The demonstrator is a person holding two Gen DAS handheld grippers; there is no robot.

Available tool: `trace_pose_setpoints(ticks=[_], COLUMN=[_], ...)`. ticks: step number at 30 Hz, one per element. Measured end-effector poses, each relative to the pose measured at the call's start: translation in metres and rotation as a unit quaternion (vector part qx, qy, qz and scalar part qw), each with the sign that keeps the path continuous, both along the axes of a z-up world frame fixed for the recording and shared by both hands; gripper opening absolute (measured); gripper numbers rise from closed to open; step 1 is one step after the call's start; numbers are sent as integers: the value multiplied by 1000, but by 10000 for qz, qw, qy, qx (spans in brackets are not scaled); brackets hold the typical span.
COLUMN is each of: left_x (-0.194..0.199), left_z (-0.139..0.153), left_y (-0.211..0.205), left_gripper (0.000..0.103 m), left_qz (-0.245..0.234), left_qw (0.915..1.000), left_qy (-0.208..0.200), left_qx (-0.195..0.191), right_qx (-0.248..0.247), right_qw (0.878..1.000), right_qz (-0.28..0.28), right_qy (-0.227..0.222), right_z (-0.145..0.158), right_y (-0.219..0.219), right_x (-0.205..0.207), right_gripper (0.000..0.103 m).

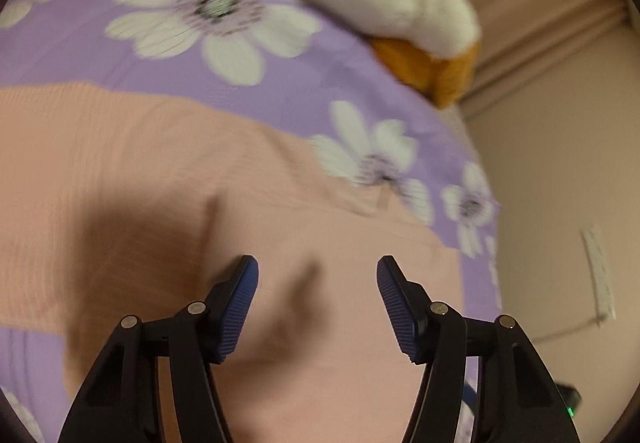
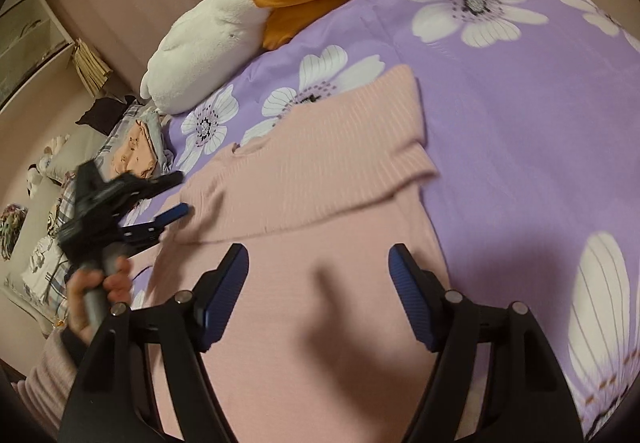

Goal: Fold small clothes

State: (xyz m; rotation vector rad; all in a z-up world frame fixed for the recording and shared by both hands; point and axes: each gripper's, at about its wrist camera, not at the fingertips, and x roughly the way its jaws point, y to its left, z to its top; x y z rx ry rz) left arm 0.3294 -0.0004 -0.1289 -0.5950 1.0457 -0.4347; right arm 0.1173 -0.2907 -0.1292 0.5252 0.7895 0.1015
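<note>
left hand-held gripper [image 1: 317, 285]: spread wide, empty, over pink top [image 1: 160, 183] | right hand-held gripper [image 2: 318, 271]: spread wide, empty, lower centre | top partly folded on floral bed sheet [image 2: 520, 123]

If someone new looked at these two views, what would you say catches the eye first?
The pale pink ribbed knit top dominates, spread on the purple bedsheet with large white flowers, one sleeve folded across its body. Beyond it, a white plush duck with orange beak and feet lies at the bed's far edge. The left gripper and right gripper hover over the top, jaws apart, holding nothing.
</note>
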Motion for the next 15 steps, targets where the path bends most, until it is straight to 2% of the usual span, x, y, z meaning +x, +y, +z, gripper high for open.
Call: trace_pose_setpoints(ticks=[1, 2, 4, 6, 9, 10, 13, 15], left_x=[1, 2, 0, -4, -16, -23, -49, -67], left_z=[-6, -13, -16, -12, 0, 4, 11, 13], left_y=[3, 7, 14, 23, 43, 53, 96, 133], left_gripper=[62, 56, 50, 50, 53, 58, 64, 64], left_qz=[78, 143, 151, 167, 294, 358, 681, 1039], left_qw=[9999, 9997, 9998, 9998, 9994, 9992, 9971, 9938], left_qy=[71, 122, 77, 106, 90, 52, -49, -58], left_qx=[103, 167, 116, -37, -167, -187, -341, -396], right_qx=[-21, -52, -92, 11, 120, 122, 180, 224], right_qw=[10000, 10000, 9999, 9999, 9998, 9998, 9998, 9996], right_qz=[-21, -47, -94, -118, -116, -105, -53, -27], right_qy=[22, 37, 71, 106, 81, 74, 107, 143], right_z=[0, -1, -2, -4, -3, -2, -1, 0], right_y=[0, -1, -3, -4, -1, 0, 6, 11], right_x=[-3, -5, -9, -12, -18, -20, -23, -24], right_gripper=[73, 74, 74, 74, 74, 74, 74, 74])
